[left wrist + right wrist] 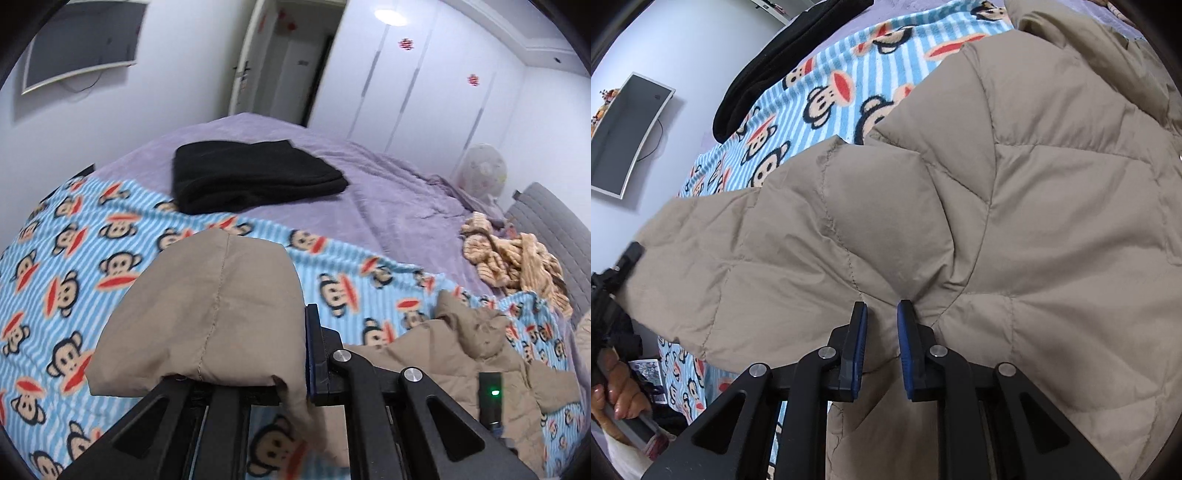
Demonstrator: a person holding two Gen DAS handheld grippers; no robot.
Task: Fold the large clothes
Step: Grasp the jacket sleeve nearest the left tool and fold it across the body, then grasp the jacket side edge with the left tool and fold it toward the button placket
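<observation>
A tan quilted jacket (1015, 221) lies spread over a blue monkey-print blanket (55, 280) on the bed. In the left wrist view the end of its sleeve (207, 310) is lifted off the blanket. My left gripper (295, 328) is shut on that sleeve end, and the fabric hides its left finger. The rest of the jacket (461, 362) lies low at the right. In the right wrist view my right gripper (882, 314) points down at the jacket near the sleeve's root, its blue pads pinching a ridge of the fabric. The left gripper (626, 262) shows at the sleeve's far end.
A folded black garment (251, 173) lies on the purple bedspread (388, 199) beyond the blanket. A beige knitted heap (517, 258) sits by the grey headboard at the right. A wall screen (81, 44), a doorway and white wardrobes stand behind. A hand (617, 387) holds the left gripper's handle.
</observation>
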